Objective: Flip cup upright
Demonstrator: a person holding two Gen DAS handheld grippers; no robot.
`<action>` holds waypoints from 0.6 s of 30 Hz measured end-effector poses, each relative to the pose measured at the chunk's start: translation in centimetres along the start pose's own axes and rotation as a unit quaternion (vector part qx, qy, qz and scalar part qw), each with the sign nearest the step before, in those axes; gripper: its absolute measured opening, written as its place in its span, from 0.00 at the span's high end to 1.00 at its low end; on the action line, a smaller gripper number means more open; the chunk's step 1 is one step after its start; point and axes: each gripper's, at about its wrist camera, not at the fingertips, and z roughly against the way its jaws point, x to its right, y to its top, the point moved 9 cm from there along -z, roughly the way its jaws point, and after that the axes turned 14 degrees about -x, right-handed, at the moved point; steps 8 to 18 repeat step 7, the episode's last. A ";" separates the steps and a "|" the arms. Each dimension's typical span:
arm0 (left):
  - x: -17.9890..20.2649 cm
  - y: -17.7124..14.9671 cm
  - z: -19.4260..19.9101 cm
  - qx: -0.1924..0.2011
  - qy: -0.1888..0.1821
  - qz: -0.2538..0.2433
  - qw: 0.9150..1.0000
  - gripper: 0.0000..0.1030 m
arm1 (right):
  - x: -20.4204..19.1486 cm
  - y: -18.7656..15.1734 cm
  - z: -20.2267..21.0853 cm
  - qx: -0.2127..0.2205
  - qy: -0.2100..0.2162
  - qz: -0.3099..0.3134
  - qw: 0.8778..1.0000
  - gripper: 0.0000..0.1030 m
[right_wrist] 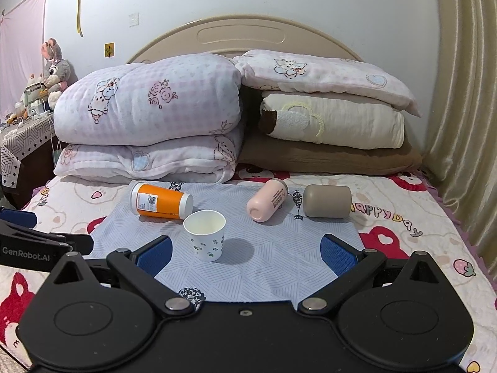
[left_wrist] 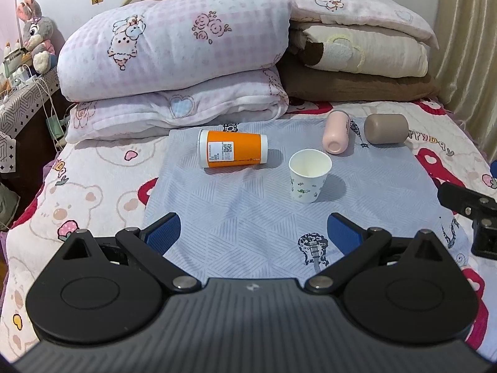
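Note:
A white paper cup with green prints [left_wrist: 309, 175] [right_wrist: 205, 235] stands upright on a light blue cloth [left_wrist: 248, 217] [right_wrist: 273, 258] on the bed. An orange cup [left_wrist: 232, 152] [right_wrist: 161, 201] lies on its side behind it. A pink cup [left_wrist: 336, 136] [right_wrist: 267, 200] and a taupe cup [left_wrist: 386, 129] [right_wrist: 327, 201] lie on their sides at the back right. My left gripper [left_wrist: 253, 233] is open and empty, in front of the cups. My right gripper [right_wrist: 245, 253] is open and empty, just right of the paper cup.
Folded quilts [left_wrist: 174, 62] [right_wrist: 149, 115] and stacked pillows [left_wrist: 363, 52] [right_wrist: 329, 118] fill the head of the bed. A nightstand with plush toys [left_wrist: 34, 31] stands at the left. A curtain [right_wrist: 459, 124] hangs at the right. The right gripper shows at the left view's right edge [left_wrist: 469, 205].

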 end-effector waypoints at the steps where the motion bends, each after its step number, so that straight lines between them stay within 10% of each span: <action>1: 0.0 0.0 0.0 0.000 0.002 -0.001 1.000 0.01 | 0.0 0.0 0.0 0.000 0.000 0.000 1.000 0.00; 18: 0.0 -0.1 0.0 -0.004 0.002 -0.003 1.000 0.00 | 0.2 0.0 -0.1 0.000 -0.002 -0.001 1.000 0.00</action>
